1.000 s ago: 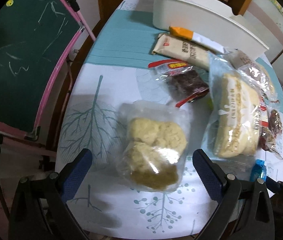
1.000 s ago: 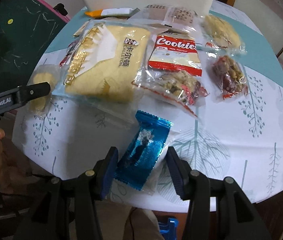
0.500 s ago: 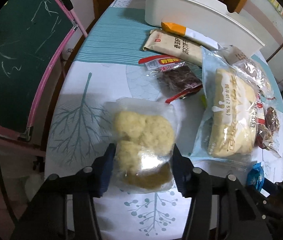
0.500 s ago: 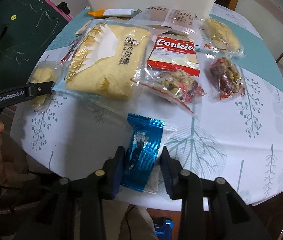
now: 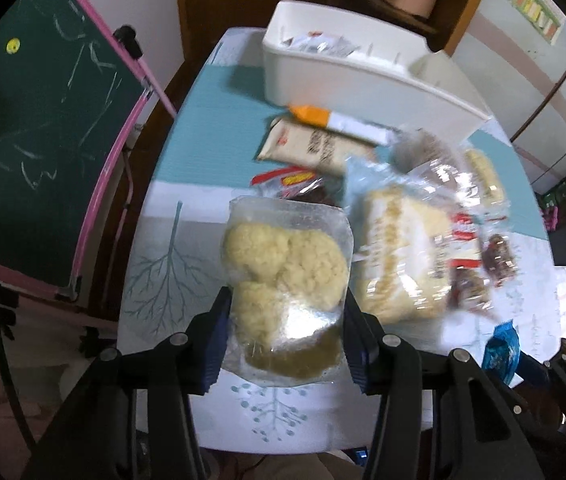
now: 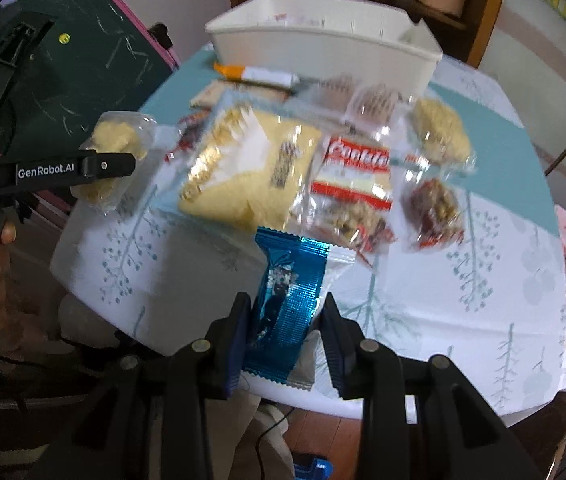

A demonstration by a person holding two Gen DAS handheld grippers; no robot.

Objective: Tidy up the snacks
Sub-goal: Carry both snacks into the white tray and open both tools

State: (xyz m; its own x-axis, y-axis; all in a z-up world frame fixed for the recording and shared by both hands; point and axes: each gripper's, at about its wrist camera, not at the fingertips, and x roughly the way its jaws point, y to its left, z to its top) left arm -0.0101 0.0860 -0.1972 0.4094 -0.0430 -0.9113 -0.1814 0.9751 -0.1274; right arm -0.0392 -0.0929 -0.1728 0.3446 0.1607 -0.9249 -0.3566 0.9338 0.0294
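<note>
Gripping a clear bag of pale crumbly biscuits (image 5: 283,280), my left gripper (image 5: 285,336) has both blue pads pressed against the bag's lower sides, and the bag looks raised off the tabletop (image 5: 171,264), well short of the white bin (image 5: 359,80) at the far end. From the right wrist view I can see that same bag (image 6: 117,148) hanging past the black finger of the left gripper (image 6: 111,166).

My right gripper (image 6: 285,332) pinches a blue foil snack packet (image 6: 287,304) by its near end, also far from the white bin (image 6: 323,46) and closer to me than everything else on the tabletop (image 6: 463,300).

Moving toward the bin from that packet, I see a large yellow cake bag (image 6: 243,168), and beside it a red and white cookie packet (image 6: 351,176) with a clear pouch of nutty pieces at its near edge. To the right lies a small dark red snack bag (image 6: 435,208), and beyond it another clear bag of pale biscuits (image 6: 441,132). Right up against the bin's front wall lies an orange and white stick packet (image 6: 255,74), with a beige packet (image 5: 315,148) just on my side of it. Motion blur smears most labels.

A green chalkboard with a pink frame (image 5: 43,128) stands off to the left of the bin.
</note>
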